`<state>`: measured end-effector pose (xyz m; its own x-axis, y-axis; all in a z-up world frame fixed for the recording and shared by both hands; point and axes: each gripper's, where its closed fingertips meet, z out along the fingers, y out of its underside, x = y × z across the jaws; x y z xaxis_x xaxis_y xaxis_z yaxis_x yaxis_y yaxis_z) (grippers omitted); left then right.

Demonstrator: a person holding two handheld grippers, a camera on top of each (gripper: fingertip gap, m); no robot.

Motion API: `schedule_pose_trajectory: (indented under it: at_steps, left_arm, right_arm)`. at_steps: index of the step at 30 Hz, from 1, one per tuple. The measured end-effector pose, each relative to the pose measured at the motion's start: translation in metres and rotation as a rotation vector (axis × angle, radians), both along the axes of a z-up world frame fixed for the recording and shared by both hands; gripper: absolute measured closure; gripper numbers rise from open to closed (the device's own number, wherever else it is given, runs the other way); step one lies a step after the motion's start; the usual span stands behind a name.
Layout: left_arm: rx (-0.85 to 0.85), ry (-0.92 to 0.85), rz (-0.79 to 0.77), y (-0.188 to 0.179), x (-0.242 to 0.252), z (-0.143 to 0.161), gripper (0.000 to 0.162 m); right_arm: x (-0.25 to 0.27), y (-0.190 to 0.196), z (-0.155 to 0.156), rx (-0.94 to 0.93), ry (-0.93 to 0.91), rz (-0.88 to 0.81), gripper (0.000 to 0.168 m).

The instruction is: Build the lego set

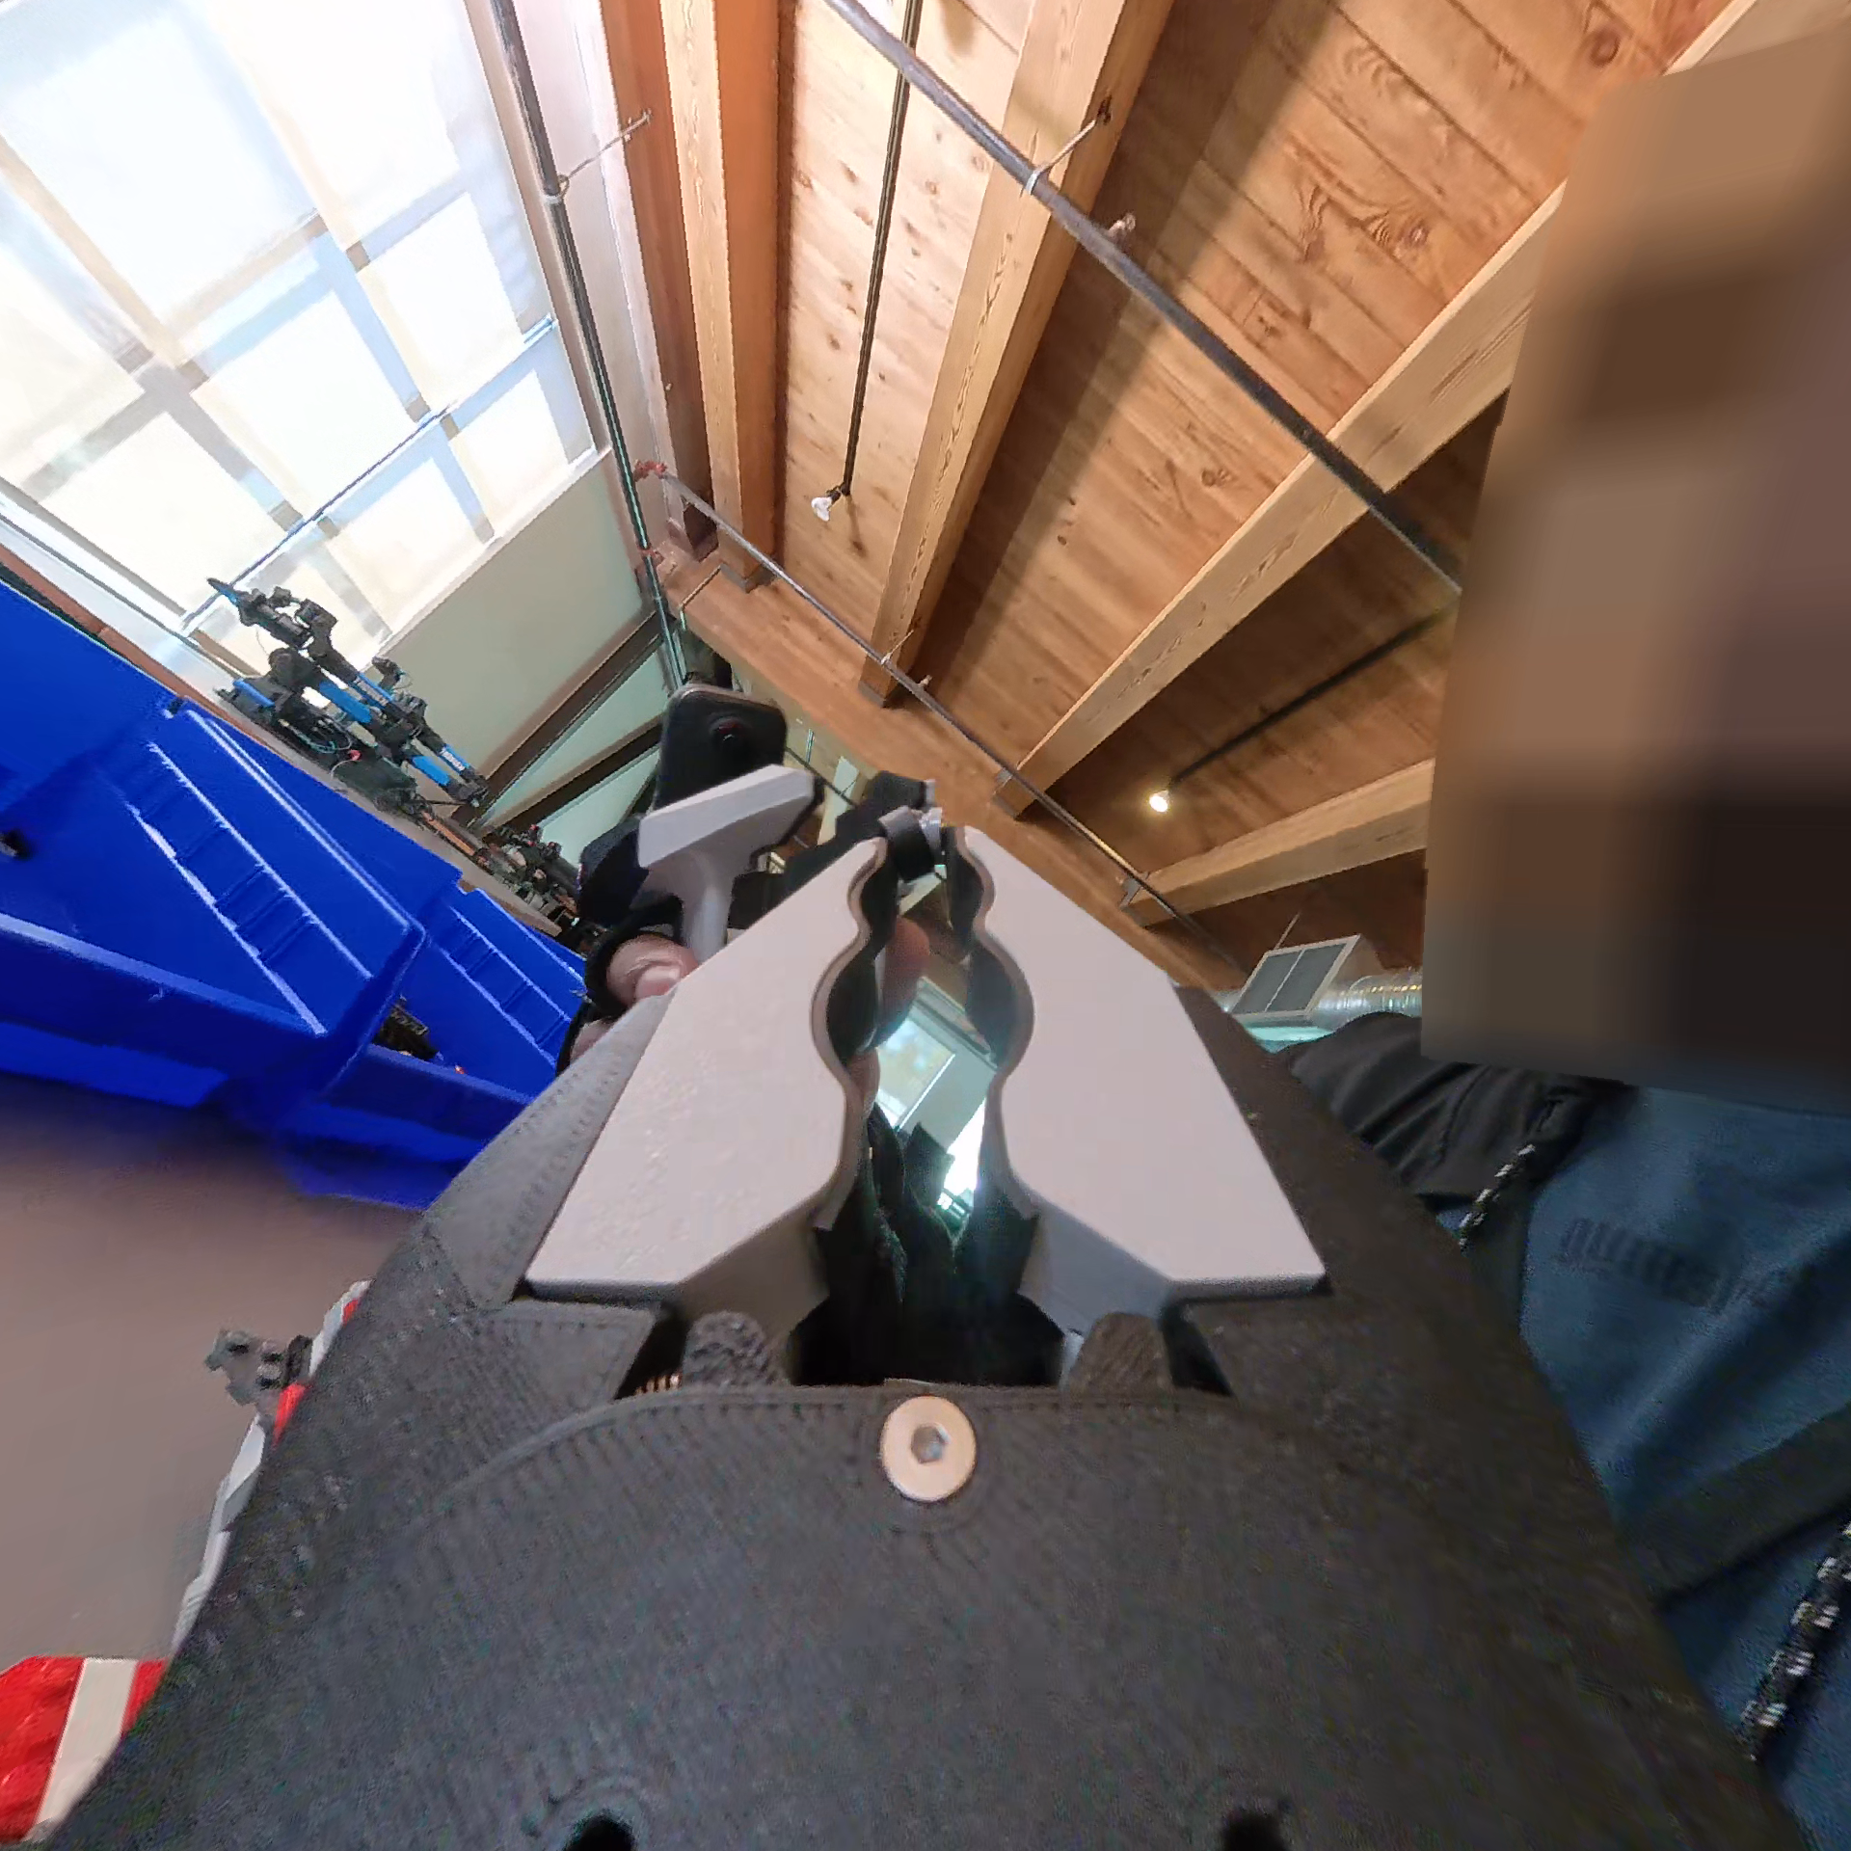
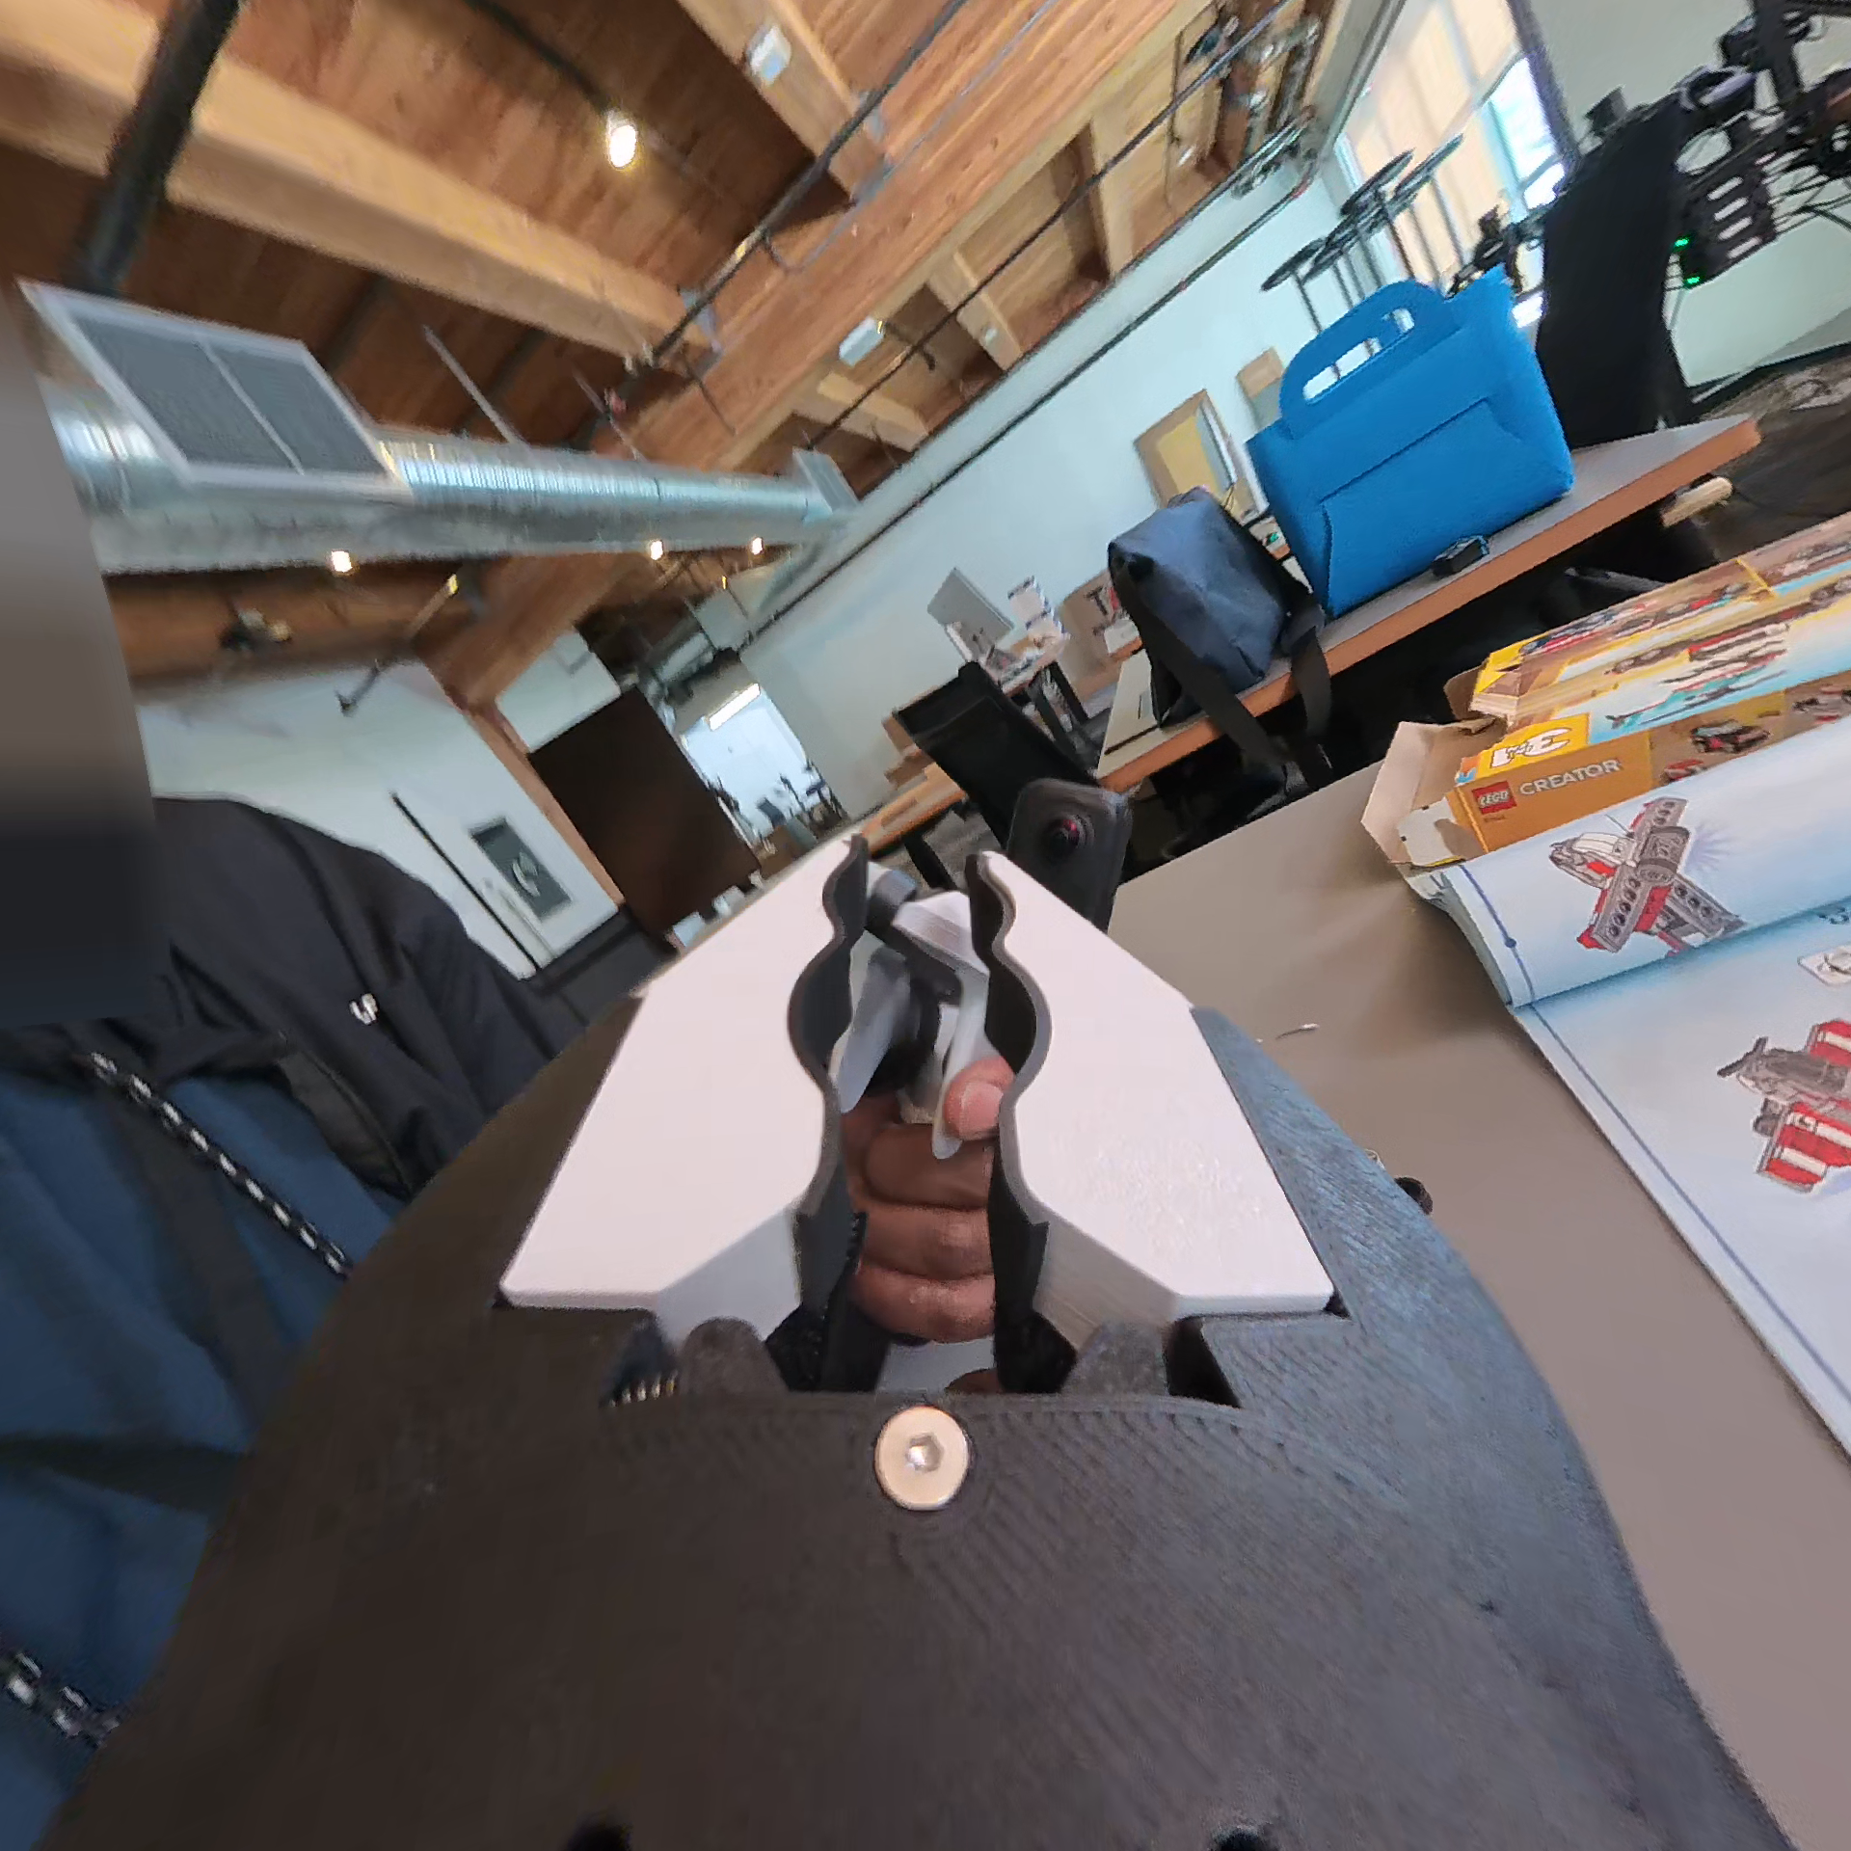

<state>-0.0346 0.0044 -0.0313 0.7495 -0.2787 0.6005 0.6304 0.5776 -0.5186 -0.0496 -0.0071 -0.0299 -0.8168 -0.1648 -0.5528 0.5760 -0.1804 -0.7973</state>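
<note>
Blue bins sit by a red-and-white striped lego piece, the grippers' fingers are grey with black edges, a bright blue bag stands behind, and the box is yellow.

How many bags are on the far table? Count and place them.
2: a bright blue tote on the far table, and a dark navy bag just left of it at the edge. More may be hidden.
</note>
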Motion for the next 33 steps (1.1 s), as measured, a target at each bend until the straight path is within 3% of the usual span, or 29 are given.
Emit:
schedule_pose_trajectory:
  at_steps: [15,26,33]
  left_arm:
    - [-0.221,0.135,0.100,0.002,0.000,-0.008,0.153]
    - [-0.379,0.215,0.147,0.002,0.000,-0.014,0.153]
    - [-0.376,0.236,0.158,0.003,0.002,-0.011,0.153]
  right_arm:
    - [0.011,0.002,-0.013,0.051,-0.189,0.173,0.148]
    - [0.011,0.005,-0.015,0.110,-0.086,0.132,0.164]
    - [0.013,0.006,-0.013,0.117,-0.047,0.127,0.163]
